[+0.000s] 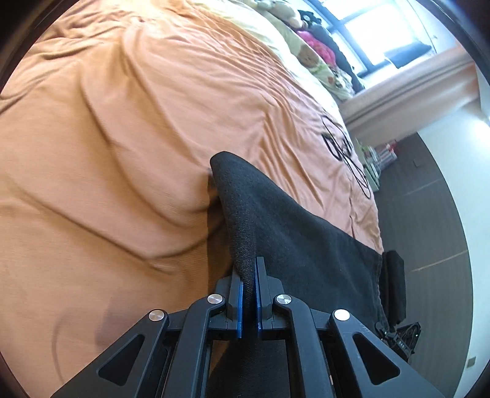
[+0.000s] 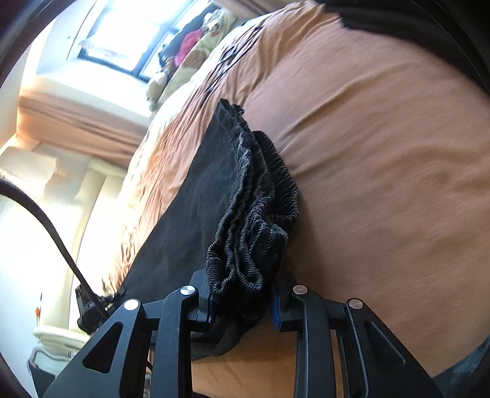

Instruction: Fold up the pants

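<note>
Nearest, the left gripper [image 1: 248, 275] has its blue pads clamped on a thin edge of the black woven-cotton pants [image 1: 294, 226]. The right gripper [image 2: 242, 294] is clamped on the bunched, ribbed elastic waistband [image 2: 251, 214] (a thick wad, so its jaws sit wider). The pants hang between the two, lifted over the rumpled orange bedspread [image 1: 128, 128]. To fold well, keep both grips level and the cloth taut, then lay it down flat, edges matched. Farther off, soft toys [image 1: 309, 56] line the window [image 1: 382, 27].
</note>
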Tool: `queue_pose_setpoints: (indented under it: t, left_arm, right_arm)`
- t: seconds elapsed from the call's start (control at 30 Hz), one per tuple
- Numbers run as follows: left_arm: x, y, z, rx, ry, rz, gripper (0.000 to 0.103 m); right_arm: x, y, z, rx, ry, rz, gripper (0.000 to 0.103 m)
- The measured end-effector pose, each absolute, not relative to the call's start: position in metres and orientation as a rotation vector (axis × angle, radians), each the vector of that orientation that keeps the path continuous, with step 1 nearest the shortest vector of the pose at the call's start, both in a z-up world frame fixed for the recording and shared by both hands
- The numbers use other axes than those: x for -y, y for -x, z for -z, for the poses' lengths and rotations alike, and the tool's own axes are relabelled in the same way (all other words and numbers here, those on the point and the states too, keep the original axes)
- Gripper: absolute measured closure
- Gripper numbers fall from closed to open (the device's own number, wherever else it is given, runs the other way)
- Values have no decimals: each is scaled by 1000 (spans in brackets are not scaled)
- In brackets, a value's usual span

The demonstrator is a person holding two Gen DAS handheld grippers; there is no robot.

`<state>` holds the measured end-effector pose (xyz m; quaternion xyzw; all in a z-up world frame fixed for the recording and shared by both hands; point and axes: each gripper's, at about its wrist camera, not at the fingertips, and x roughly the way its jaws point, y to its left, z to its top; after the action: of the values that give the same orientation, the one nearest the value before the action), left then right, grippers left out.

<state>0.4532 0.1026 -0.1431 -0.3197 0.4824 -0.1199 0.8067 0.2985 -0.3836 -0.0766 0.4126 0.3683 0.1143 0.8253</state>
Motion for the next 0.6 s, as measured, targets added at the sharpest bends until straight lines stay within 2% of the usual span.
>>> queue_pose_setpoints:
  t: [0.43,0.6]
  left_arm:
    - [-186,-425,133,-996,704,145,97]
    - [-208,-419,151,-1032,760,116,95]
  right_arm:
    - [348,-367,92,-848,-853,-391,79]
    - [347,-384,102,-884,-817,-401,79]
